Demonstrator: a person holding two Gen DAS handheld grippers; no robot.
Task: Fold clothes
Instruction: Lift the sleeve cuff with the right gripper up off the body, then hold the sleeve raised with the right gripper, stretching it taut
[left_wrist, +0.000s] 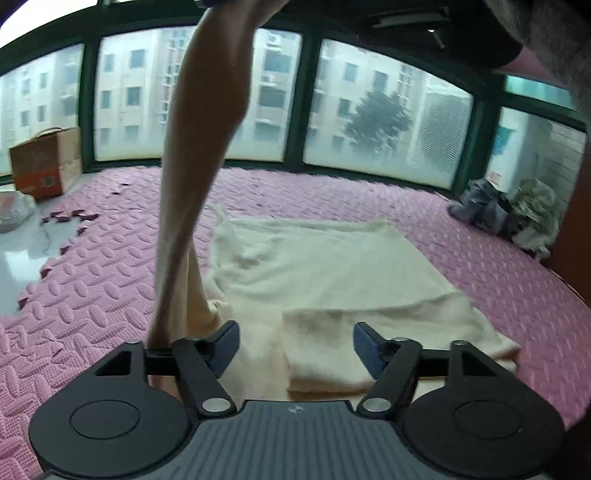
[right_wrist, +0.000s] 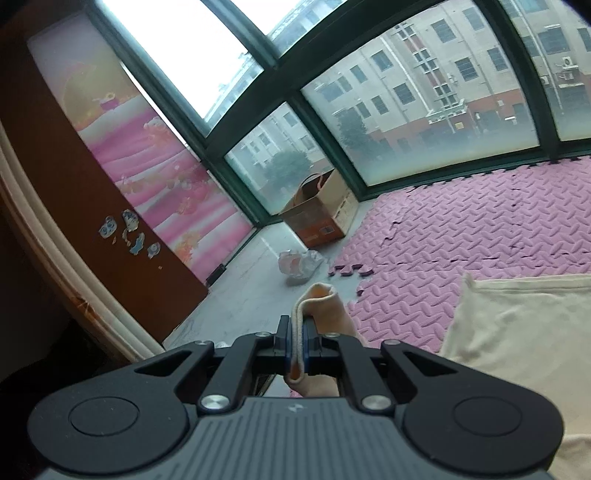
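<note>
A cream garment (left_wrist: 332, 273) lies spread on the pink foam mat (left_wrist: 92, 280), with a folded part (left_wrist: 325, 343) near my left gripper. My left gripper (left_wrist: 295, 343) is open and empty just above that folded part. A long strip of the same garment (left_wrist: 199, 147) hangs from above down to the mat at the left. My right gripper (right_wrist: 296, 339) is shut on a bunched edge of the garment (right_wrist: 317, 295) and holds it high. The rest of the garment (right_wrist: 517, 332) shows at the lower right of the right wrist view.
A cardboard box (left_wrist: 46, 162) stands by the window at the left; it also shows in the right wrist view (right_wrist: 321, 210). A plastic bag (right_wrist: 299, 264) lies on the bare floor. A pile of clothes (left_wrist: 517, 210) sits at the right wall. Loose mat pieces (left_wrist: 70, 216) lie at the mat's edge.
</note>
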